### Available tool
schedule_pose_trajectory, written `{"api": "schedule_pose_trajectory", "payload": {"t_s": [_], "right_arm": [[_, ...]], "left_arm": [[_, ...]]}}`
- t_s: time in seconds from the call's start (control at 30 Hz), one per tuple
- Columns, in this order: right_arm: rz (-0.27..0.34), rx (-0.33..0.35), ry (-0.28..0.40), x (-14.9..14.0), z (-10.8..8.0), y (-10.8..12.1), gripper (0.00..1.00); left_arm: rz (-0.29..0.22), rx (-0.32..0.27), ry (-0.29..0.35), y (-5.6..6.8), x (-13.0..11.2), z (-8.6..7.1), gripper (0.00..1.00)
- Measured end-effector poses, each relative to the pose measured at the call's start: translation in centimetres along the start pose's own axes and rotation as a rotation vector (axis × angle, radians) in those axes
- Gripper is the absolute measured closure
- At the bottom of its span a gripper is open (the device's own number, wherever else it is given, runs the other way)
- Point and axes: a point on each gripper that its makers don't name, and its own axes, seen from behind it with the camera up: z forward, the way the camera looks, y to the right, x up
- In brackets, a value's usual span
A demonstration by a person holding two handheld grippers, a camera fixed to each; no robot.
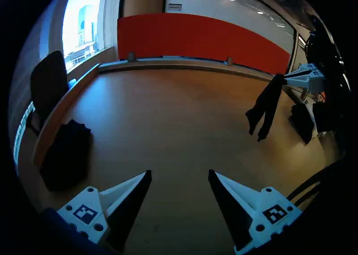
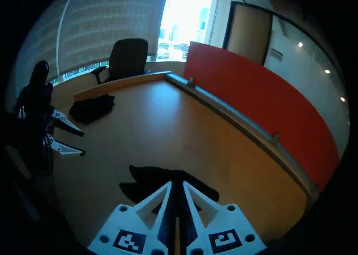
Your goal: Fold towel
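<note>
A dark towel (image 1: 266, 107) hangs in the air above the wooden table (image 1: 179, 116), pinched at its top edge by my right gripper (image 1: 283, 77) at the far right of the left gripper view. In the right gripper view, that gripper (image 2: 178, 184) is shut on the towel (image 2: 147, 176), which drapes below the fingers. My left gripper (image 1: 179, 173) is open over bare table with nothing between its fingers. It also appears at the left of the right gripper view (image 2: 83, 143), well apart from the towel.
A second dark cloth pile (image 1: 67, 152) (image 2: 91, 107) lies near the table's window-side edge. A black office chair (image 2: 127, 56) stands behind it. A red partition (image 1: 201, 38) runs along the table's far side.
</note>
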Motion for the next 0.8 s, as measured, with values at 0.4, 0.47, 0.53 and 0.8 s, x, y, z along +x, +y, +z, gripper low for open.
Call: {"api": "schedule_pose_trajectory", "payload": {"t_s": [0.4,0.47,0.53,0.8], "right_arm": [[0.024,-0.024,0.009,-0.3,-1.8,2.2,0.94],[0.034,-0.025,0.012,-0.3,-2.2,2.8,0.94],[0.043,-0.029,0.015,-0.3,-2.5,3.4,0.94],[0.07,-0.056,0.022,-1.2,-4.6,6.6,0.94]], "left_arm": [[0.001,-0.01,0.004,0.6,0.7,0.3,0.06],[0.003,-0.01,0.004,0.6,0.8,0.4,0.06],[0.005,-0.01,0.004,0.6,0.8,0.5,0.06],[0.011,-0.01,-0.002,1.0,1.0,0.8,0.06]]}}
